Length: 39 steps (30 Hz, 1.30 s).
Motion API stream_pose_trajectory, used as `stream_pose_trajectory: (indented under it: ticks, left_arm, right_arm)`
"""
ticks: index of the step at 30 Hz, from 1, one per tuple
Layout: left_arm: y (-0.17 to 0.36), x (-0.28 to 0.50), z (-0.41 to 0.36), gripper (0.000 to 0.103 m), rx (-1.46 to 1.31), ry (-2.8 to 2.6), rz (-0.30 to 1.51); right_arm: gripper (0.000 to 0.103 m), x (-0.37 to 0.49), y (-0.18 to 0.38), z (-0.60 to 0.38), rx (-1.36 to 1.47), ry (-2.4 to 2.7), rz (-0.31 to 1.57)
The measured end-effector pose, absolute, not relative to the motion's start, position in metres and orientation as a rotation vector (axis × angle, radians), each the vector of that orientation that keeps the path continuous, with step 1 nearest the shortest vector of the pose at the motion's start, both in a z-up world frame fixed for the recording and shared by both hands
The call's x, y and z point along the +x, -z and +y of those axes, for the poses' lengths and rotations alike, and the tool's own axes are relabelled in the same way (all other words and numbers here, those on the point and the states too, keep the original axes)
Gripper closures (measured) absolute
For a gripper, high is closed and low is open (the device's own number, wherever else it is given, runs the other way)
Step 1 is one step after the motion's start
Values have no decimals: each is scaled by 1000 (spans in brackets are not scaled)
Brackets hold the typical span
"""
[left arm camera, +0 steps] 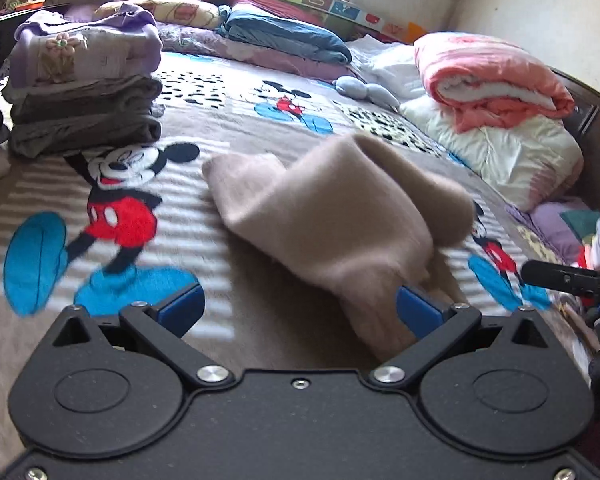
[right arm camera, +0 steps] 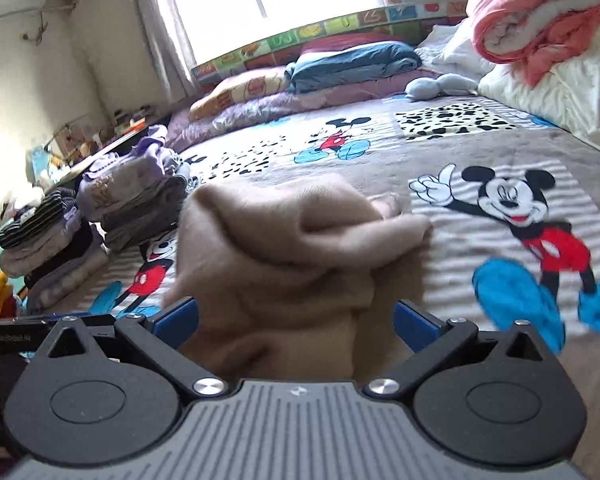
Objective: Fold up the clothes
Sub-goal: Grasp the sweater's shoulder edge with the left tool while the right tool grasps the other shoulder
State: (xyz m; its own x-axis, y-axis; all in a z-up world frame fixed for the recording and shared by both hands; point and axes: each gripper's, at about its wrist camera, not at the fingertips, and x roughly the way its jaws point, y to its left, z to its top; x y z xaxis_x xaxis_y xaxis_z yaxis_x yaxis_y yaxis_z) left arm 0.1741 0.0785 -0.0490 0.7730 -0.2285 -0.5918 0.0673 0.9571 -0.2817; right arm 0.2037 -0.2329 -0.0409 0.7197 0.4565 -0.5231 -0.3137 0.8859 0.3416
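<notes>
- The left gripper had its blue jaws spread wide, the soft beige fleece garment draped against just one finger.
- The right gripper stood spread too, beige folds bunched between its jaws, unpinched.
- The garment lay rumpled on the cartoon-mouse bedspread, not yet squared.
- Beyond sat a neat stack of folded grey and lilac clothes: some folding looked done.

— That beige fleecy garment?
— Soft, matt, fuzzy cloth. The printed cartoon-mouse bedspread looks plush too (short nap).
— Grippers?
— Matt black plastic, blue rubbery-looking pads, shiny metal screws.
</notes>
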Motion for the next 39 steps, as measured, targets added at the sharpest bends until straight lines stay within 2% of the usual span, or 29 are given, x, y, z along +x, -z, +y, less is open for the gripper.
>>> stream_pose_trajectory:
  ticks: [6, 12, 15, 16, 20, 27, 28, 31, 36, 39]
  left_arm:
    - [43, 224, 103, 1, -252, 182, 662]
    - [42, 270, 120, 8, -180, 198, 660]
    - [44, 295, 125, 13, -149, 237, 682]
    - [45, 303, 126, 17, -133, 250, 691]
    - [48, 331, 124, 19, -62, 304, 728]
    - [54, 376, 118, 19, 10, 393, 783]
    - [56, 384, 117, 19, 12, 408, 792]
    - [64, 404, 114, 19, 35, 439, 818]
    - [83, 433, 112, 18, 39, 497, 878]
    - [93, 443, 112, 14, -8, 534, 926]
  right_arm:
    - [0, 265, 31, -247, 277, -498, 632]
    - [3, 323, 27, -246, 245, -536, 622]
    - [9, 354, 28, -239, 218, -565, 646]
    - [13, 364, 29, -236, 202, -570, 653]
    - [34, 402, 33, -222, 155, -624, 684]
    - [34, 454, 53, -210, 164, -653, 758]
    - [33, 460, 57, -209, 171, -653, 770]
    - [21, 479, 71, -208, 192, -651, 807]
    - [21, 509, 94, -207, 227, -648, 868]
    - [21, 517, 105, -208, 273, -668, 891]
